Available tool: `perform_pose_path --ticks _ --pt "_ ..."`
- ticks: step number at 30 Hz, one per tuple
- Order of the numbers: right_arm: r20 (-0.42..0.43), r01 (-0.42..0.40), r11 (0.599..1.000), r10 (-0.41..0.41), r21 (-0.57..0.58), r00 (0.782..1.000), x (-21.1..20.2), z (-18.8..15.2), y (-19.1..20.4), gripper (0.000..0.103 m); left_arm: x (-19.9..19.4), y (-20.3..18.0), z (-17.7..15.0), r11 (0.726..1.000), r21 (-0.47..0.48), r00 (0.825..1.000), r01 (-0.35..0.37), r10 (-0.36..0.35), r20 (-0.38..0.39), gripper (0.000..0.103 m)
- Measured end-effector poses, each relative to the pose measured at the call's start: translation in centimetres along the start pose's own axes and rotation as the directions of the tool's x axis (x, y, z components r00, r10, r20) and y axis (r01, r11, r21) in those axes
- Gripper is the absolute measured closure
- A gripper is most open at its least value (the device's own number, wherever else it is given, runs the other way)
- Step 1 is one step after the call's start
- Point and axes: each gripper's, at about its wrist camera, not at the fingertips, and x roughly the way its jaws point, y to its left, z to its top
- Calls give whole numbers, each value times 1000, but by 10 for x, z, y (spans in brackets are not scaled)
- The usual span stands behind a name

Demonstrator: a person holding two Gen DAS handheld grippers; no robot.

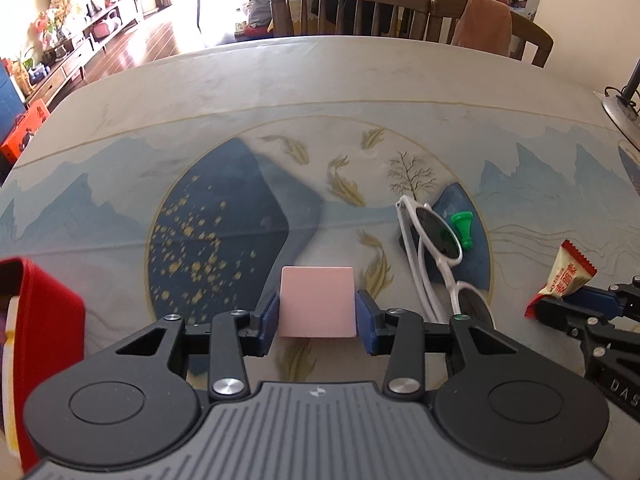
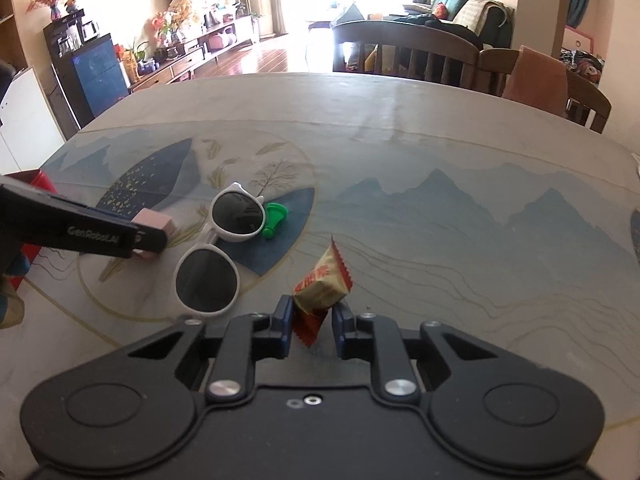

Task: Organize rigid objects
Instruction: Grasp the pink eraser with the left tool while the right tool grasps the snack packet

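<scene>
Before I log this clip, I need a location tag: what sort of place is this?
Most likely a home dining area open to a living room: wooden dining chairs at a cloth-covered table, a sofa behind, and a TV cabinet with plants.

"GenRobotAI" on left claw (image 2: 150,236) side; "DAS" on right claw (image 1: 548,306) body.

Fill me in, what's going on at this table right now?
A person works two handheld grippers over a table with a painted landscape cloth. The left gripper is shut on a flat pink square block; the right gripper is shut on a gold and red wrapped candy. White-framed round sunglasses and a small green plastic pawn lie loose between them. A red box sits at the left edge.
</scene>
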Motion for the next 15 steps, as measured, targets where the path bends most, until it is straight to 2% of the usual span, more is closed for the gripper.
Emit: perform_pose_path --ticks 9,15 --pt "3 -26 999 26 -34 1000 -37 -3 21 84 -36 16 -18 999 -36 1000 18 -18 2 63" --pt "23 -81 995 82 -51 996 -63 0 46 84 -71 28 -28 998 -45 999 36 -35 35 63"
